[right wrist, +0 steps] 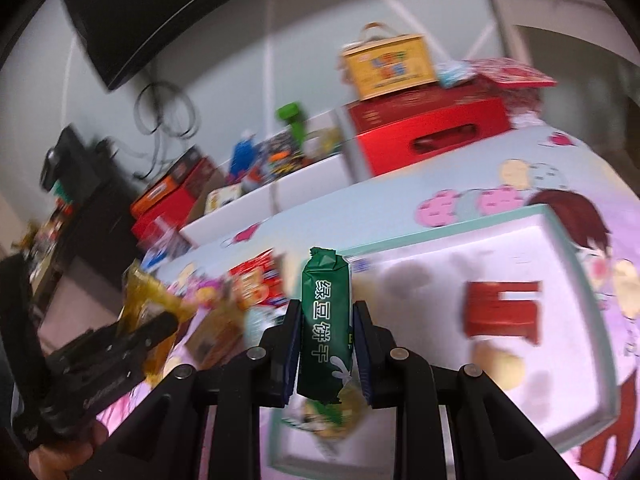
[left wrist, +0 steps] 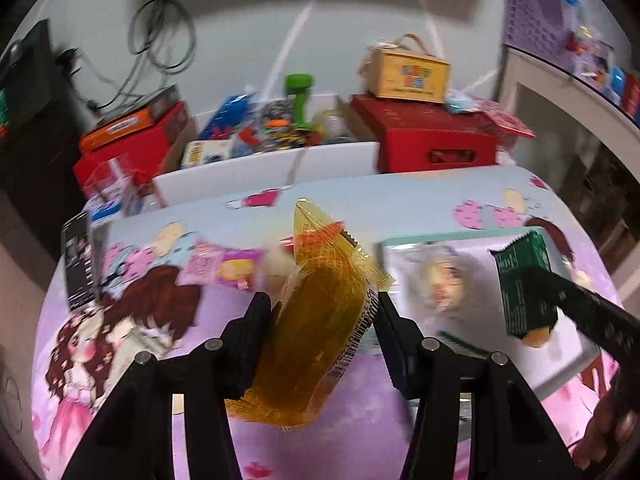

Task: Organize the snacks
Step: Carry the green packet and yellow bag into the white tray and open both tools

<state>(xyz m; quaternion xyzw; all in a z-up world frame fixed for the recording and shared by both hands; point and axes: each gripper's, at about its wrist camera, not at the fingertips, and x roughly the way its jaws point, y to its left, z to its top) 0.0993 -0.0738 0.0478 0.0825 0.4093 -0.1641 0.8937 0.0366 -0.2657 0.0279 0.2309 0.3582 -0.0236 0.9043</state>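
Between your left gripper's black fingers sits a yellow see-through snack packet, pinched at its sides and lifted off the table, its crimped top end pointing away from you and its barcode edge against the right-hand finger. Your right gripper is pressed together on a slim green snack packet with white characters down its face; it stands nearly upright between the pads, and its lower end hangs below them. That green packet hangs over the white tray with the pale green rim, which lies on the pink cartoon tablecloth to your right. Inside the tray you can see a red packet lying flat and a pale round snack near it; blur hides what else is in there. On the cloth to the left of the tray lie more snacks, among them a pink packet and a red-and-white one. From the left wrist view your right gripper shows at the right edge, holding the green packet above the tray, with your hand below it. Behind the table stand a white bin full of mixed items, red boxes and a yellow box with a handle on top.
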